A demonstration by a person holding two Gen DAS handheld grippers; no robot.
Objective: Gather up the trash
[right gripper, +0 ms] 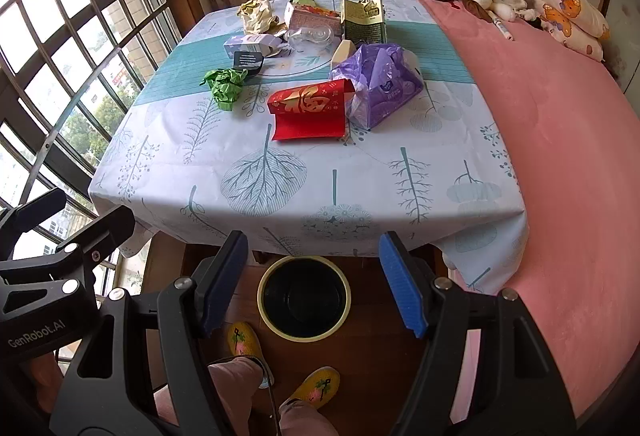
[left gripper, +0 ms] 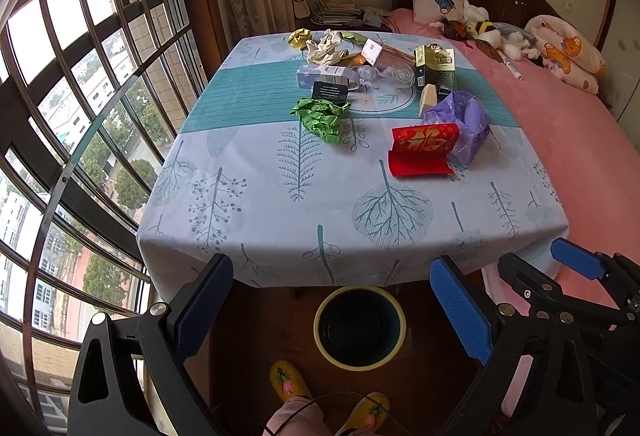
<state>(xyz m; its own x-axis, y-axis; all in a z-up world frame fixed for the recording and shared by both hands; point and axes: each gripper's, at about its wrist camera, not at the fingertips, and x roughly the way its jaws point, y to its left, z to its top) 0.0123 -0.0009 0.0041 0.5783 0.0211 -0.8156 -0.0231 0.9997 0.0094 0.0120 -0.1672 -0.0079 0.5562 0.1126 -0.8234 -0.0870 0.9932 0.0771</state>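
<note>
Trash (left gripper: 372, 76) lies heaped toward the bench's (right gripper: 160, 172) far edge — green paper (right gripper: 225, 87), a red envelope (right gripper: 310, 112), a purple bag (right gripper: 380, 84). Your left hand-held gripper (left gripper: 336, 310) and right hand-held gripper (right gripper: 314, 282) both gape empty above the bin (right gripper: 304, 296) — below the near edge.

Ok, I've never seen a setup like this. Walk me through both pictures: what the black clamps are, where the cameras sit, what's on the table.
Each black clamp is a hand-held two-finger gripper with a camera looking along its blue fingers. One picture comes from the left gripper, the other from the right gripper. Both are open and hold nothing. On the table lies trash: green crumpled paper, a red envelope, a purple bag, boxes and wrappers. A bin stands on the floor below.
</note>
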